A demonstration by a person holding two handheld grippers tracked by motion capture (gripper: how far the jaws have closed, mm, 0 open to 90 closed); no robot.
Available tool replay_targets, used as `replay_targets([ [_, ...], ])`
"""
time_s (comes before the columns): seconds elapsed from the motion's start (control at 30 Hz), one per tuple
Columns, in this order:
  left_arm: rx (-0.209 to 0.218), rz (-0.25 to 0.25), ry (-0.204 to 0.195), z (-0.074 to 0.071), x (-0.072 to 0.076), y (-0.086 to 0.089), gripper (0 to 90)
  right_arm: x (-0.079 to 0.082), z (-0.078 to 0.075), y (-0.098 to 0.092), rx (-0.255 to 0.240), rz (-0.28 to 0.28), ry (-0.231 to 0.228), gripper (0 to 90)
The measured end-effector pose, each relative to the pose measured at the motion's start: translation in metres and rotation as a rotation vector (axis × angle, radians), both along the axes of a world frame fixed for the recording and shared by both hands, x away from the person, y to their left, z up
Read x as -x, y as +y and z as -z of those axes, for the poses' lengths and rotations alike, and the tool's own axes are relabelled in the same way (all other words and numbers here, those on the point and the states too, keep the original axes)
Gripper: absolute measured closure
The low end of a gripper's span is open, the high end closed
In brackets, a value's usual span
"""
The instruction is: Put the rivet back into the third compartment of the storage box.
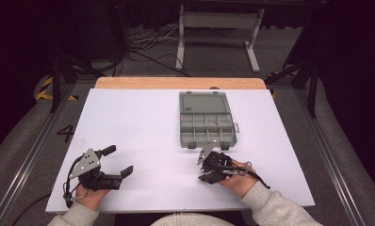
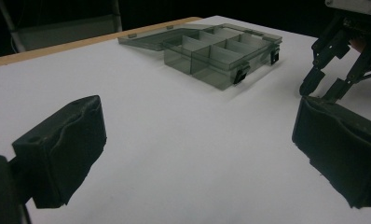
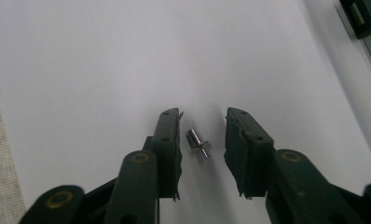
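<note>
A small metal pin [image 3: 197, 143] lies flat on the white surface [image 1: 143, 127], between the 2 jaws of the right hand-held gripper [image 3: 202, 140] and touching neither. It has a thicker shiny body and a thin stem. Its long axis runs on a slant across the gap in the right gripper view, with the thick end toward the jaw tips and the stem end back toward the hand. That slant means the jaws would close across its sides rather than end to end — probably the easier hold for so small a piece.

The right hand-held gripper is part open, holding nothing, its tips low to the surface on either side of the pin, which looks like a set-up for a pick. Just beyond it sits a grey compartment box [image 1: 207, 125] with its lid folded back flat. The open divided cells suggest the pin is meant to go there, though whether any cell already holds something is hard to tell.

The left hand-held gripper [image 1: 116, 160] rests well apart at the near left of the surface, jaws spread wide and empty — seemingly parked out of the way.
</note>
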State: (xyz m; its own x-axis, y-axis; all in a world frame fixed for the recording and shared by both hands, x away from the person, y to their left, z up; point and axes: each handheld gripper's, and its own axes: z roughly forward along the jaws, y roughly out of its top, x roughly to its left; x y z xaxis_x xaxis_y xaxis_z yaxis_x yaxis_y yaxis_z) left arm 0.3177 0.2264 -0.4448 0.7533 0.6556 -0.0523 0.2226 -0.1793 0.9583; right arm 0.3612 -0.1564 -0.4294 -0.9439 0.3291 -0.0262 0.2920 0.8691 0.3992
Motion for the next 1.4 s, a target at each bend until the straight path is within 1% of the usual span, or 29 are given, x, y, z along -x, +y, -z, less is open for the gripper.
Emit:
replay_targets([
  [0.13,0.002,-0.003,0.001,0.0,0.001,0.0,3.6,0.001,-0.001,0.001,0.003,-0.024,0.015,81.8],
  [0.23,0.002,-0.003,0.001,0.0,0.001,0.0,3.6,0.001,-0.001,0.002,0.008,-0.014,0.015,82.3],
  [0.3,0.002,-0.004,0.001,0.0,0.0,0.0,3.6,0.0,-0.004,0.002,0.003,-0.009,0.003,82.5],
  [0.47,0.0,0.0,-0.002,0.0,0.0,0.0,3.6,-0.004,-0.022,-0.001,-0.038,-0.009,-0.012,82.5],
  [0.67,0.0,0.001,-0.002,0.0,0.0,0.0,3.7,-0.013,-0.046,-0.001,-0.063,0.003,-0.038,82.4],
  [0.7,0.001,0.0,0.001,0.0,0.0,0.0,3.7,-0.016,-0.05,-0.001,-0.07,0.007,-0.044,82.4],
  [0.73,0.001,-0.001,0.001,0.0,0.0,0.0,3.7,-0.021,-0.059,-0.002,-0.084,0.013,-0.057,82.3],
  [0.83,0.0,-0.001,0.002,0.0,0.0,0.0,3.7,-0.028,-0.07,-0.003,-0.099,0.027,-0.074,82.3],
  [0.87,0.001,-0.002,0.002,0.0,0.0,0.0,3.7,-0.028,-0.07,-0.003,-0.099,0.027,-0.074,82.3],
  [1.03,0.002,-0.001,0.003,0.0,0.0,0.001,3.7,-0.046,-0.087,-0.007,-0.145,0.067,-0.093,82.3],
  [1.13,0.003,-0.001,0.003,0.0,0.0,0.001,3.7,-0.056,-0.093,-0.009,-0.156,0.083,-0.109,82.3],
  [1.17,0.003,-0.001,0.003,0.0,0.0,0.001,3.8,-0.063,-0.097,-0.01,-0.163,0.1,-0.116,82.2],
  [1.2,0.002,-0.001,0.003,0.0,0.0,0.001,3.8,-0.063,-0.097,-0.01,-0.163,0.1,-0.116,82.2],
  [1.27,-0.003,0.002,0.0,0.0,-0.001,0.001,3.8,-0.071,-0.099,-0.011,-0.166,0.117,-0.122,82.2],
  [1.3,0.001,0.002,0.003,0.0,0.0,0.001,3.8,-0.075,-0.1,-0.012,-0.168,0.124,-0.129,82.2],
  [1.4,0.0,0.005,0.004,0.0,-0.001,0.001,3.8,-0.089,-0.098,-0.015,-0.175,0.164,-0.129,82.2],
])
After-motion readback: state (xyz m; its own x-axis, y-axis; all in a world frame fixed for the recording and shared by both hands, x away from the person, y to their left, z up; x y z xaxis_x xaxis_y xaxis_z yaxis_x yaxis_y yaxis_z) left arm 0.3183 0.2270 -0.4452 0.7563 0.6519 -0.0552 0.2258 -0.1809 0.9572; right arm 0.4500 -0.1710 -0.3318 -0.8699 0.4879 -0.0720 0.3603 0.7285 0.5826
